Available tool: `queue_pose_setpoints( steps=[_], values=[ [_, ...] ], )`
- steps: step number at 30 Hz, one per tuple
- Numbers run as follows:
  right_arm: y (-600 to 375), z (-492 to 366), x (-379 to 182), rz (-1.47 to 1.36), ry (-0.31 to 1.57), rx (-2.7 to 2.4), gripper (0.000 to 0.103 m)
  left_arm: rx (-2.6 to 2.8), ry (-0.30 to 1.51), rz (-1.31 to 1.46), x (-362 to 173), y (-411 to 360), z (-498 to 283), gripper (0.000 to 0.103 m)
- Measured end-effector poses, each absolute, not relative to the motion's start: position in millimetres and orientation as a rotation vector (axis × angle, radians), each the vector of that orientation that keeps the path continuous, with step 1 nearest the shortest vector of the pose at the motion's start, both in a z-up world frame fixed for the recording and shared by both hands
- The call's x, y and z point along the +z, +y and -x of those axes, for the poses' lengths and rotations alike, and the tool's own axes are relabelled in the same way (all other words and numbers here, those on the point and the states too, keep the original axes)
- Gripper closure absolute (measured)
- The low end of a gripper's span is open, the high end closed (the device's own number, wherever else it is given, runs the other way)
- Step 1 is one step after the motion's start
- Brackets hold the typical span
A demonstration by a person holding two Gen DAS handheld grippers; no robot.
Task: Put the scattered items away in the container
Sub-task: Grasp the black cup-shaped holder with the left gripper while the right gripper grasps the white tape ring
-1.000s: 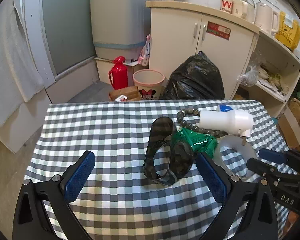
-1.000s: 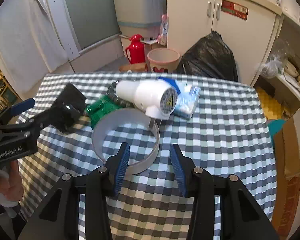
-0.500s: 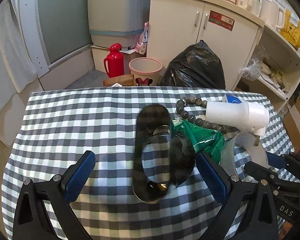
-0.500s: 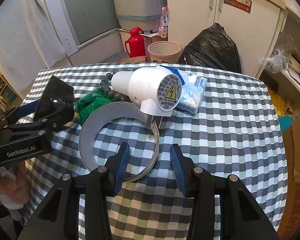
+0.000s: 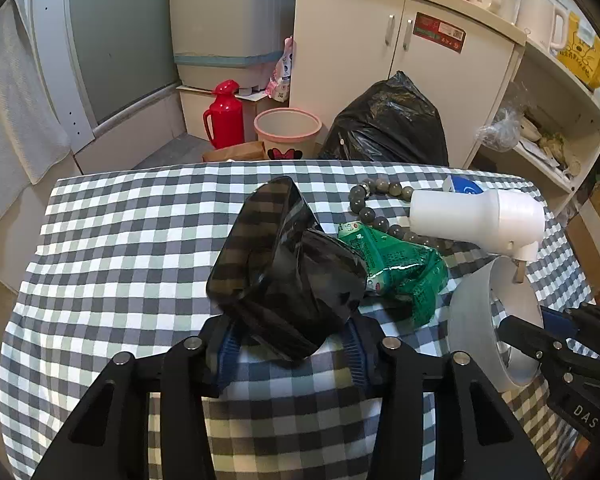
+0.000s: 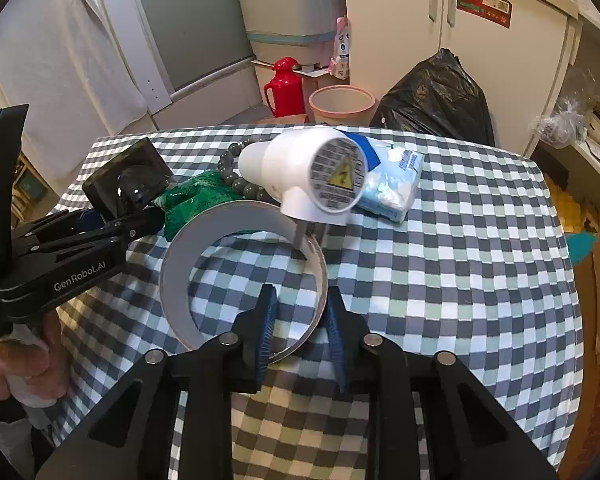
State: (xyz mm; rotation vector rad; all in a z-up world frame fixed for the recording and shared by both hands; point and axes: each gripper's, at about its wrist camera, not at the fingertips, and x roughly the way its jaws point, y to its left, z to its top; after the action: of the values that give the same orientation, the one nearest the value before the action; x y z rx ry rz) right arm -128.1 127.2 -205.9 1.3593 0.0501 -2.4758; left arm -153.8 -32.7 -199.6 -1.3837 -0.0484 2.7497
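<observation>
Left wrist: left tongs (image 5: 290,346) clamp dark translucent plastic container (image 5: 284,268) mid-tabletop; right tongs (image 6: 298,326) pinch grey tape ring's (image 6: 180,248) wall. White plug adapter (image 6: 312,176) leaning on ring may topple.

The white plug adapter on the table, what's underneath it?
The white plug adapter lies over a string of grey beads and a blue tissue pack, its prongs resting on the tape roll. What lies under its middle is covered.
</observation>
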Motion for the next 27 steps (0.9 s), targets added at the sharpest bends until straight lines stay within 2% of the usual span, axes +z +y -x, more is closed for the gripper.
queue_pose_setpoints(
  steps=[4, 9, 12, 14, 17, 22, 24, 25, 26, 27],
  values=[
    [133, 124, -202, -1.353, 0.035, -2.468, 0.085, 2.746, -0.045, 1.37, -194, -31, 147, 0.072],
    [137, 118, -199, -1.362, 0.01, -2.46, 0.085, 2.743, -0.031, 1.367, -193, -29, 143, 0.072],
    [136, 121, -199, -1.369, 0.014, -2.456, 0.085, 2.756, -0.039, 1.376, -194, -31, 145, 0.065],
    [135, 123, -201, -1.376, 0.018, -2.455, 0.085, 2.772, -0.047, 1.364, -192, -31, 146, 0.046],
    [133, 123, -203, -1.381, 0.025, -2.454, 0.084, 2.789, -0.048, 1.332, -189, -33, 149, 0.04],
    [131, 123, -203, -1.374, 0.017, -2.462, 0.085, 2.805, -0.057, 1.33, -190, -38, 159, 0.04],
    [129, 123, -203, -1.372, 0.021, -2.464, 0.087, 2.813, -0.093, 1.342, -193, -44, 160, 0.049],
    [130, 123, -202, -1.37, 0.024, -2.465, 0.088, 2.814, -0.103, 1.348, -194, -47, 161, 0.061],
    [130, 123, -202, -1.368, 0.025, -2.461, 0.089, 2.815, -0.114, 1.357, -195, -49, 161, 0.067],
    [131, 122, -200, -1.363, 0.026, -2.456, 0.089, 2.815, -0.124, 1.36, -196, -52, 162, 0.069]
  ],
)
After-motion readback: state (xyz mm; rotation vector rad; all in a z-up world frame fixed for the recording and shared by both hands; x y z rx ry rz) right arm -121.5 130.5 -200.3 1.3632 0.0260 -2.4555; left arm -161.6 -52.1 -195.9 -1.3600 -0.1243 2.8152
